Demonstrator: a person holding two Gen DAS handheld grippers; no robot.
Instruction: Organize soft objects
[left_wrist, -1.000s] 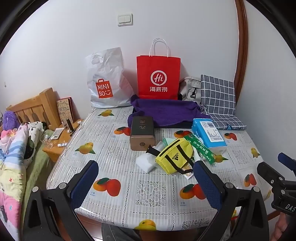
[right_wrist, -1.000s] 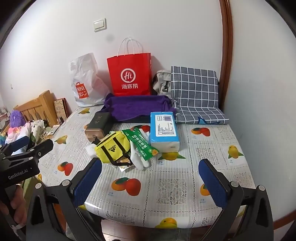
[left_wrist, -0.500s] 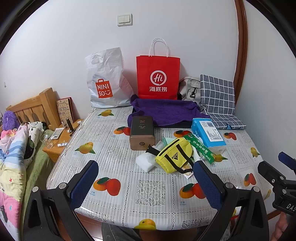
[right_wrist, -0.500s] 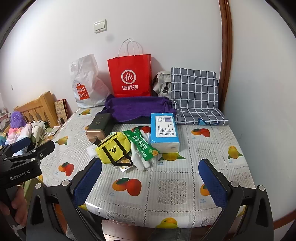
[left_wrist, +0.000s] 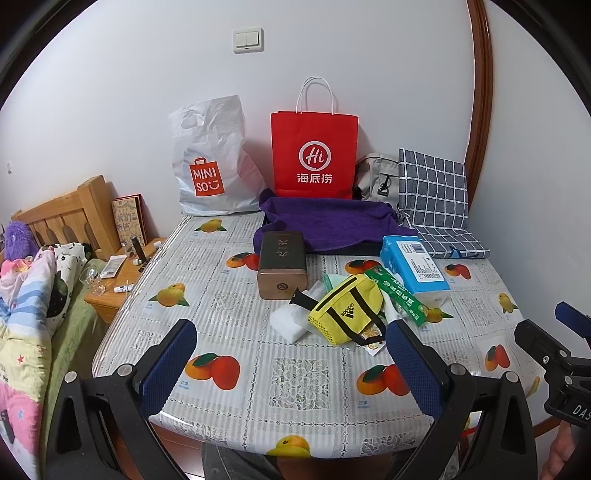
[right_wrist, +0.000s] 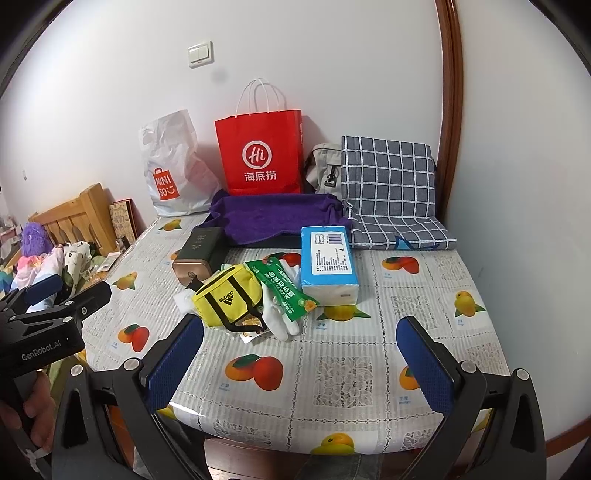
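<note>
Hovering above the near edge of the tabletop (left_wrist: 236, 332), left gripper (left_wrist: 291, 365) with jaws spread wide and nothing between them; right gripper (right_wrist: 299, 365) likewise wide and empty, a little further toward the right edge. Lying near the middle of the tabletop, a loose cluster: yellow pouch (left_wrist: 345, 308) with black straps, resting partly on a white folded cloth (left_wrist: 291, 321); green packet (left_wrist: 400, 295) touching the pouch's right side; white glove (right_wrist: 280, 317) under the packet, fingers pointing to the near edge. Just beyond, blue tissue pack (left_wrist: 413, 264) toward the right, brown tin box (left_wrist: 282, 264) toward the left. Draped at the far edge, purple towel (left_wrist: 325, 221); beside it in the far right corner, grey checked cushion (left_wrist: 432, 192), folded against the wall. Standing along the far edge against the wall, red paper bag (left_wrist: 314, 155), white plastic bag (left_wrist: 212, 158), grey bag (left_wrist: 376, 177) half hidden behind the cushion. Visible at the left of the right wrist view, a hand (right_wrist: 26, 406) gripping the left handle.
</note>
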